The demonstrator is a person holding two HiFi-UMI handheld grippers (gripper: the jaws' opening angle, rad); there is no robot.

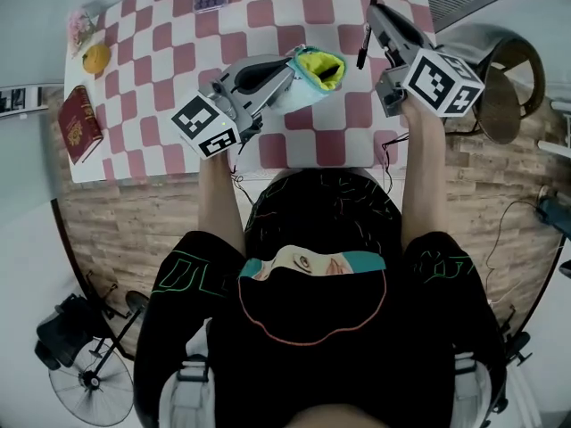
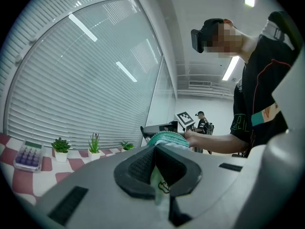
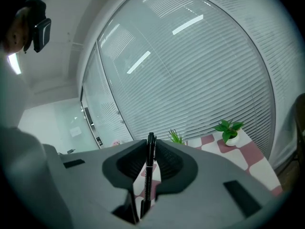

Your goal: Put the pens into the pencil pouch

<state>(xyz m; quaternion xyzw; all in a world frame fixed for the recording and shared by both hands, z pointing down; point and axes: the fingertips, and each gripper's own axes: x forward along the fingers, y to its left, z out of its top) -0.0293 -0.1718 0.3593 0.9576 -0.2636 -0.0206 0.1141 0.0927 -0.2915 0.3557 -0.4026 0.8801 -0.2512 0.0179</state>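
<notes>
Black pen (image 3: 149,175) upright in grip of right tool (image 1: 375,12); teal pencil pouch (image 1: 321,68) rim tight in left tool (image 1: 287,68).

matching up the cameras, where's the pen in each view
head view: pen upper right, hanging from the right gripper.
left gripper view: too small to tell.
right gripper view: centre, upright between the jaws.
shared landmark: the checked table, in all three.

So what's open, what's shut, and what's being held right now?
Pouch: open, yellow inside showing.
Left gripper: shut on the pouch's edge.
Pen: off the table, clamped.
Right gripper: shut on the pen.
Book: closed, on the table.
</notes>
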